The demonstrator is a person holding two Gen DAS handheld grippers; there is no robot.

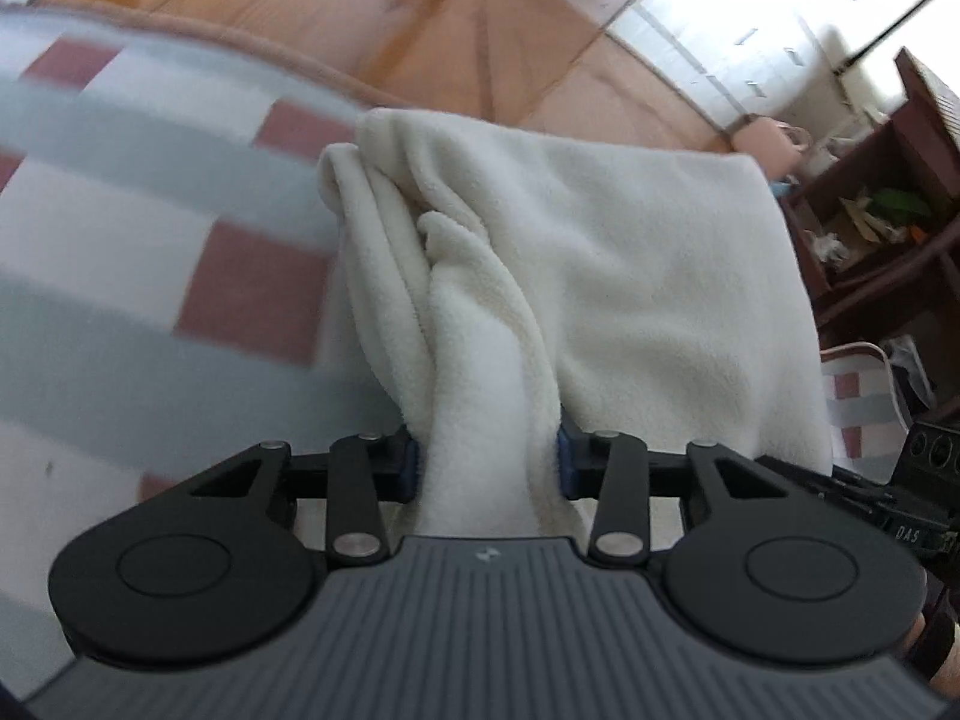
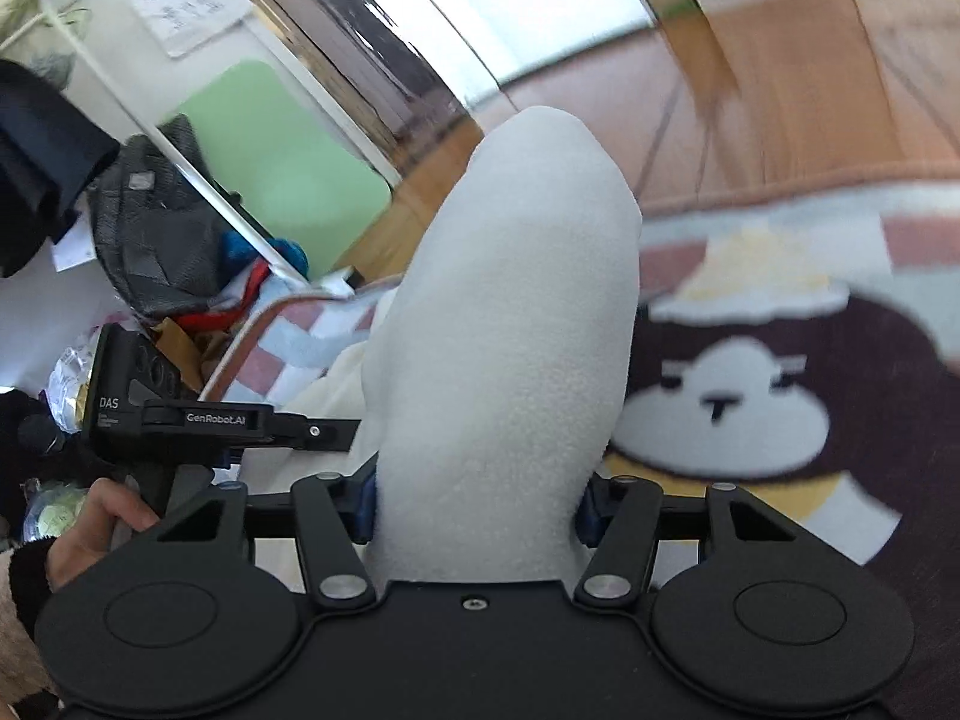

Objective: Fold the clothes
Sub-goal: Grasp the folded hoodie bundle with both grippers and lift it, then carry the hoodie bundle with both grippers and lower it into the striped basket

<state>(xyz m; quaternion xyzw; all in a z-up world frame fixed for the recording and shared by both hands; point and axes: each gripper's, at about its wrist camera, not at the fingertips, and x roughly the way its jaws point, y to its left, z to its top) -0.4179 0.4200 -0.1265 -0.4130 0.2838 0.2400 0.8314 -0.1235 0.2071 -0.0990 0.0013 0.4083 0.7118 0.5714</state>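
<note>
Fleece garment [image 1: 630,264] pinched in left tongs [image 1: 487,462] and right tongs [image 2: 480,504], fingertips buried, blanket [image 1: 120,240] blurred.

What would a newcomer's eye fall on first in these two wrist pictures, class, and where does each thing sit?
First comes the white fleece garment, bunched between the fingers of the left gripper and spreading over the checked blanket. In the right wrist view a thick fold of it rises from the right gripper, filling the middle. To its right, a cartoon animal face on the blanket catches the eye.
</note>
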